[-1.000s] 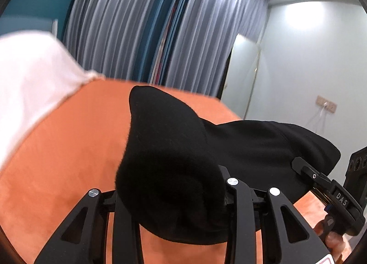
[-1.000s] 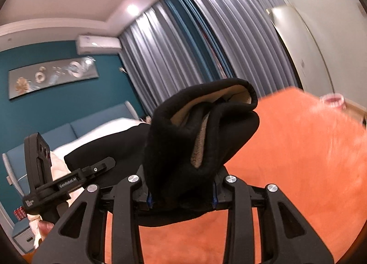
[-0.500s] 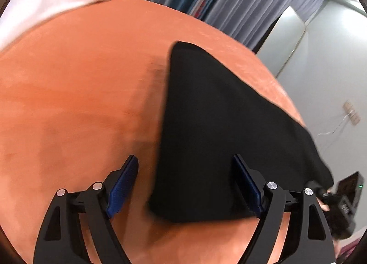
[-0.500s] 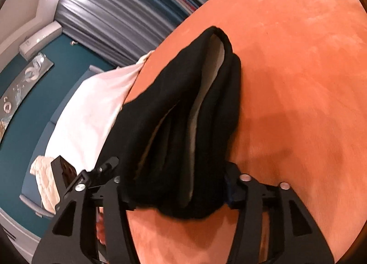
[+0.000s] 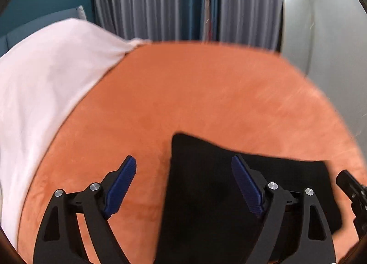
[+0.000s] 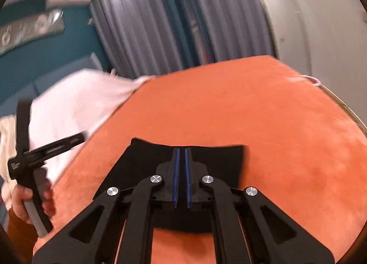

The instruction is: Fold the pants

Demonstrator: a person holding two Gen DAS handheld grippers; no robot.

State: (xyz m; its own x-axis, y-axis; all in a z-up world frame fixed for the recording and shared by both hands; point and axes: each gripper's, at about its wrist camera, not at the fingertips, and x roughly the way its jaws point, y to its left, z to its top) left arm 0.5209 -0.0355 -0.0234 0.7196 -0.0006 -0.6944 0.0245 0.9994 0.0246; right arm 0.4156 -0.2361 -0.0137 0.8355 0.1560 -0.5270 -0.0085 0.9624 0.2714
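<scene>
Probably bedroom: bed (image 5: 206, 94), curtains (image 5: 160, 0).

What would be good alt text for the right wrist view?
The right gripper, nearly shut and holding nothing, hangs over folded black pants lying flat on an orange bedspread. At left, a hand holds the other gripper.

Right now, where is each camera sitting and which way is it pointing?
Left wrist: on the left claw, facing the curtains over the orange bed; its open fingers straddle the black pants' edge.
Right wrist: on the right claw, facing likewise; fingers nearly together above the pants; the person's left hand shows.
Shared: bed, pants, curtains, white bedding.
</scene>
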